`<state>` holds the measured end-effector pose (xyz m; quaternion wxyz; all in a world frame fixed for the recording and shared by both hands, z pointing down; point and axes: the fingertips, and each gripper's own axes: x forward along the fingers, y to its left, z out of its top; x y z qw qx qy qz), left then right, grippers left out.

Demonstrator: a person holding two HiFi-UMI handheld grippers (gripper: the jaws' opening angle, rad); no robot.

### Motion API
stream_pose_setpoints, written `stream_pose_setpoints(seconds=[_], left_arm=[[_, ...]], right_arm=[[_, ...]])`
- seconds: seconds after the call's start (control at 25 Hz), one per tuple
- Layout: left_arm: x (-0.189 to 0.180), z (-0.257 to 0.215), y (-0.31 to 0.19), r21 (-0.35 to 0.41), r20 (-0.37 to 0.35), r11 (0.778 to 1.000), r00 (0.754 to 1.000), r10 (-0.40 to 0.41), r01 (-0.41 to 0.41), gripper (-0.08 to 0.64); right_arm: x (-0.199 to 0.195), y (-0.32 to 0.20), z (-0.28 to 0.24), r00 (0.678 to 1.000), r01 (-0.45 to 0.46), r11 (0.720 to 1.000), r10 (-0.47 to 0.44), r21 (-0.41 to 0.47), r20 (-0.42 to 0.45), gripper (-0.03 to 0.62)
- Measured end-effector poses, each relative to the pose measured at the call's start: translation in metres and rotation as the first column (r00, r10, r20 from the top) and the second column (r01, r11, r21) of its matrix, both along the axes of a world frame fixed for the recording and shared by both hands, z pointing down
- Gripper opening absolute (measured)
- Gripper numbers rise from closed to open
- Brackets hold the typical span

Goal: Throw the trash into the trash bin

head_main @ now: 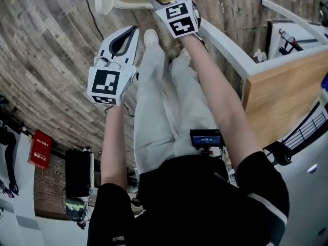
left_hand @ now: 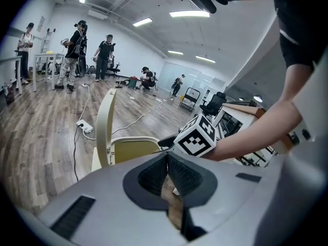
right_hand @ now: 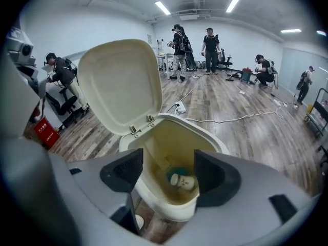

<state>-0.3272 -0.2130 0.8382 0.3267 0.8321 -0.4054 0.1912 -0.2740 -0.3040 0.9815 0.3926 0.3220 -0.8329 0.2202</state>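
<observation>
Wood-plank flooring (head_main: 46, 40) runs under a cream trash bin (right_hand: 207, 135), its lid (right_hand: 120, 81) tipped up at ten o'clock of the opening, leaving the mouth clear. The right gripper (right_hand: 169, 172) hangs directly over it, jaws spread wide and empty. A small white bottle (right_hand: 183, 181) lies at the bottom, so the trash looks already binned. The left gripper (left_hand: 168, 160), at eight o'clock of the right one in the head view, has its jaws pressed together on nothing and is likely idle.
</observation>
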Motion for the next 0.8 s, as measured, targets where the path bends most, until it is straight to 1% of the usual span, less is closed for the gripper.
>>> stream_pose_setpoints(seconds=[0.08, 0.16, 0.2, 0.24, 0.28, 0.32, 0.4, 0.48, 0.52, 0.6, 0.68, 0.76, 0.8], left_arm=[[-0.003, -0.007, 0.003, 0.001, 0.010, 1.000, 1.000, -0.007, 0.007, 0.009], [-0.005, -0.023, 0.003, 0.002, 0.013, 1.000, 1.000, -0.016, 0.016, 0.008], [-0.006, -0.035, 0.002, 0.010, 0.012, 1.000, 1.000, -0.019, 0.018, 0.009], [-0.006, -0.050, -0.002, 0.028, 0.010, 0.999, 1.000, -0.018, 0.018, 0.008], [-0.005, -0.068, -0.006, 0.052, 0.006, 0.999, 1.000, -0.015, 0.015, 0.008], [-0.004, -0.087, -0.008, 0.075, 0.002, 0.997, 1.000, -0.011, 0.010, 0.008], [0.002, -0.129, -0.006, 0.113, -0.004, 0.994, 1.000, 0.003, -0.003, 0.008], [0.005, -0.170, -0.002, 0.142, -0.005, 0.990, 1.000, 0.012, -0.011, 0.008], [0.004, -0.190, -0.001, 0.155, -0.008, 0.988, 1.000, 0.010, -0.009, 0.008], [0.003, -0.232, -0.004, 0.195, -0.018, 0.981, 1.000, -0.003, 0.007, 0.008], [0.006, -0.277, -0.012, 0.264, -0.037, 0.964, 0.999, -0.013, 0.023, 0.008], [0.015, -0.325, -0.014, 0.336, -0.059, 0.942, 0.998, 0.000, 0.020, 0.008], [0.022, -0.350, -0.011, 0.368, -0.065, 0.930, 0.998, 0.019, 0.006, 0.008]], right_arm=[[0.002, 0.002, -0.013, 1.000, -0.010, 1.000, 0.010, -0.004, 0.019, 0.285], [0.001, 0.009, -0.035, 0.998, -0.013, 0.999, 0.015, -0.030, 0.053, 0.282], [0.000, 0.011, -0.051, 0.998, -0.004, 0.999, 0.007, -0.034, 0.065, 0.255], [0.000, 0.012, -0.070, 0.998, 0.011, 1.000, -0.010, -0.020, 0.068, 0.176], [0.000, 0.012, -0.093, 0.997, 0.027, 1.000, -0.028, 0.006, 0.068, 0.067], [0.002, 0.014, -0.118, 0.996, 0.037, 0.999, -0.040, 0.031, 0.078, 0.018], [0.007, 0.022, -0.174, 0.990, 0.030, 0.998, -0.038, 0.055, 0.139, 0.000], [0.009, 0.035, -0.237, 0.976, 0.021, 0.998, -0.035, 0.065, 0.215, -0.002], [0.008, 0.042, -0.271, 0.968, 0.031, 0.996, -0.050, 0.081, 0.247, -0.002], [0.006, 0.055, -0.338, 0.952, 0.067, 0.988, -0.105, 0.140, 0.289, -0.002], [0.008, 0.064, -0.401, 0.933, 0.077, 0.976, -0.143, 0.204, 0.330, -0.002], [0.015, 0.073, -0.461, 0.914, 0.050, 0.965, -0.149, 0.259, 0.378, -0.002], [0.019, 0.078, -0.489, 0.907, 0.034, 0.958, -0.150, 0.286, 0.394, -0.002]])
